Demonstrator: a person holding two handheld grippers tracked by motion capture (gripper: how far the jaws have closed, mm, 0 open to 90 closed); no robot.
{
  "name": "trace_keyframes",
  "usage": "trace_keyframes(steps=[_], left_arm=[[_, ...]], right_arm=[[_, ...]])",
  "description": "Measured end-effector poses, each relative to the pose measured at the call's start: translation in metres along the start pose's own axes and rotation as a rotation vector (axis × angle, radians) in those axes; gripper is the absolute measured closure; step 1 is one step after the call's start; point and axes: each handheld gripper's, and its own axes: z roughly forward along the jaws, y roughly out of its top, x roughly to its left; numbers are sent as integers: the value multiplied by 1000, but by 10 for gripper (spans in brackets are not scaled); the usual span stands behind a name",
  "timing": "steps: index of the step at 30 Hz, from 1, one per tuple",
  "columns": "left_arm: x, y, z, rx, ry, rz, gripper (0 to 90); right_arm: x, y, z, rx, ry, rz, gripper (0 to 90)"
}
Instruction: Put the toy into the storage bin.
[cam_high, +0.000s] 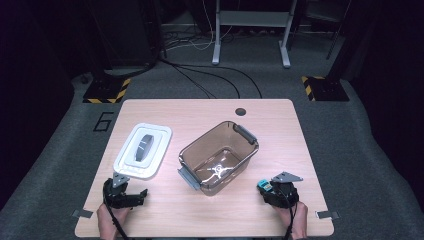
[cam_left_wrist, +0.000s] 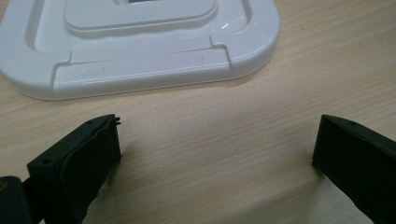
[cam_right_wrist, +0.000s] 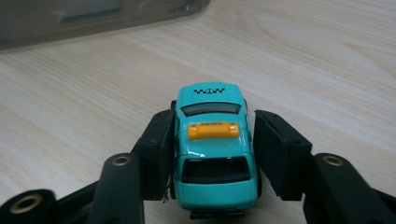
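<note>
The right gripper (cam_right_wrist: 212, 154) has its jaws pinching a teal toy car (cam_right_wrist: 214, 140) by its sides, wheels on the tabletop (cam_right_wrist: 327, 60), nose pointing away from the jaws. The brown bin (cam_high: 218, 156) sits ahead and to the left of them, open and empty. Step in hand looks like the pickup, grip just made. Next move prob. calls for a straight lift w/o slipping, then a carry over the bin rim. The left gripper (cam_left_wrist: 215, 154) rests w/ jaws spread, nothing between; the white lid (cam_left_wrist: 140, 42) lies just ahead.
</note>
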Motion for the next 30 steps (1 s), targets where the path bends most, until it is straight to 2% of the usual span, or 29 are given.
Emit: trace_keyframes(steps=[11,12,23,30], left_arm=[[0,0,0,1,0,0,3],[0,0,0,1,0,0,3],[0,0,0,1,0,0,4],[0,0,0,1,0,0,4]], right_arm=[[0,-1,-3,-18,8,-13,524],[0,0,-3,-23,8,-25,524],[-1,8,-9,-24,4,-22,524],[-6,13,-10,-23,-9,-22,524]])
